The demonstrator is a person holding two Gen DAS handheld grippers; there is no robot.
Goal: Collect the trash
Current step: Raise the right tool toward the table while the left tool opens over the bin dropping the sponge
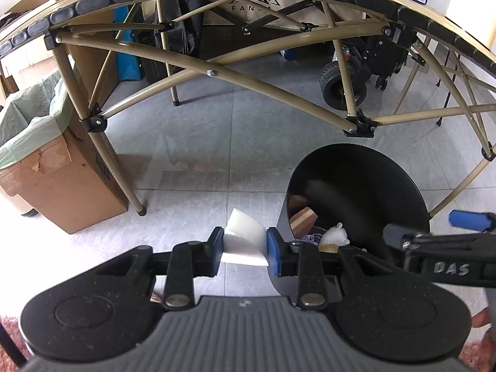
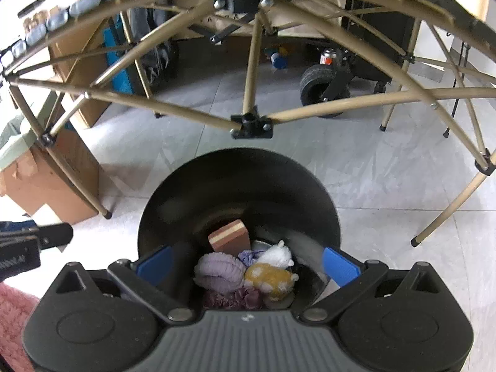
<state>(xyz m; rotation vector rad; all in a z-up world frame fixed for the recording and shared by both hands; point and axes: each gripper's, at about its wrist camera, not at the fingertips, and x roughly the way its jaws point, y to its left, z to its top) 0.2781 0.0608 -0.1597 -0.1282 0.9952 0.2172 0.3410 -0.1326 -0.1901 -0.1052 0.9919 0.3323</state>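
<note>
My left gripper (image 1: 245, 249) is shut on a curled white piece of paper (image 1: 243, 241), held above the grey floor just left of a round black trash bin (image 1: 365, 173). The same bin (image 2: 238, 179) fills the middle of the right wrist view. My right gripper (image 2: 248, 263) hangs open over its mouth with nothing between its blue pads (image 2: 339, 265). Inside the bin lie a striped brown block (image 2: 229, 237), a lilac knitted item (image 2: 217, 271), a yellow soft toy (image 2: 269, 277) and a white soft toy (image 2: 277, 255). The right gripper (image 1: 440, 232) also shows at the right edge of the left wrist view.
A folding table with tan metal legs (image 1: 217, 74) arches over the floor ahead. A cardboard box lined with a green bag (image 1: 52, 167) stands at the left. A black wheeled cart (image 1: 344, 86) sits behind the table. A pink rug (image 2: 12, 319) lies at the near left.
</note>
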